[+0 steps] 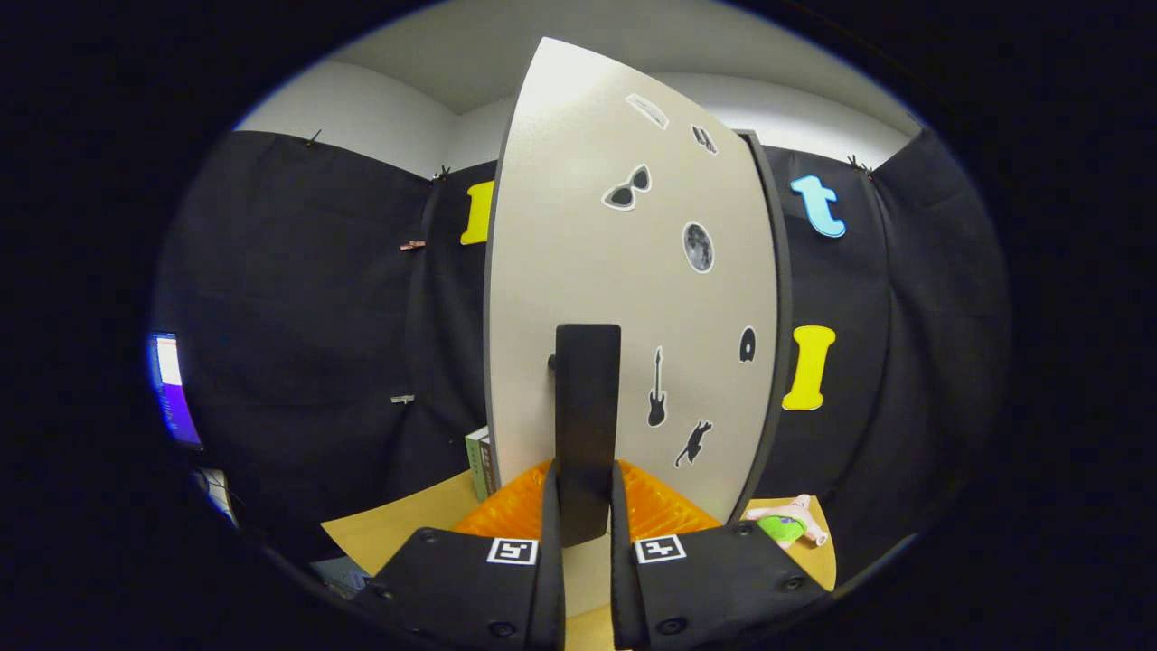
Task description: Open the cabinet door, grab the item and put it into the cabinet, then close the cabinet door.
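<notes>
Gripper view: the gripper (587, 533) has its jaws clamped on the dark upright handle (587, 407) of the cabinet door (624, 298), one finger pressing each side of the handle's lower end. The door is a pale panel with a dark edge, standing just ahead of the fingers and carrying small stickers, among them sunglasses, a moon, a guitar and a cat. To the right of the door's lower corner, beyond the right finger, a small pink and green toy (788, 524) lies on the tan desk (389, 533). A green box (479, 463) stands at the door's lower left edge. A lit screen (174, 389) sits far off to the left.
</notes>
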`<state>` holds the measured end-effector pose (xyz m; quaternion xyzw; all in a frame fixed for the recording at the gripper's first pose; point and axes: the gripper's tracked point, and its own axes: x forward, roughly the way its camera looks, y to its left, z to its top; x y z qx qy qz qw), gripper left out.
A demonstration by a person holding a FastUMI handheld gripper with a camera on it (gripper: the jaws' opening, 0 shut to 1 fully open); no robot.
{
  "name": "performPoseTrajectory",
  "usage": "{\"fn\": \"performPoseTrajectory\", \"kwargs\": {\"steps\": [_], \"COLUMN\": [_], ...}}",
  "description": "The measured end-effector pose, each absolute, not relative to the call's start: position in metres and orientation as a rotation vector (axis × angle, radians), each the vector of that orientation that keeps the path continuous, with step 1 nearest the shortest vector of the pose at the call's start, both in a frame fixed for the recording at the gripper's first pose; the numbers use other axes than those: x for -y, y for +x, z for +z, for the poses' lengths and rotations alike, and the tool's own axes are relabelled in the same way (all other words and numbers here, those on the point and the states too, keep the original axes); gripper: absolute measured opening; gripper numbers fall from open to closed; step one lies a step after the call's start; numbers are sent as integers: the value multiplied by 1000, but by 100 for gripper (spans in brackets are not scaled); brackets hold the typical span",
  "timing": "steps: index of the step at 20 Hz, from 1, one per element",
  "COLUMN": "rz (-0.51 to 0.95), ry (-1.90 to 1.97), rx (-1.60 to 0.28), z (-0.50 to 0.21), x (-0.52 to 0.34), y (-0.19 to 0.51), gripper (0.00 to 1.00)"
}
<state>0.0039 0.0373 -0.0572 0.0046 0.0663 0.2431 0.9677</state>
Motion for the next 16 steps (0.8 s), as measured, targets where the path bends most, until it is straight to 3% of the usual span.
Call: {"fn": "performPoseTrajectory", "kwargs": {"steps": [16], "rz": [270], "ry": [1], "rx": [-114], "z": [-56], "x": [41], "y": [5], "gripper": [23]}}
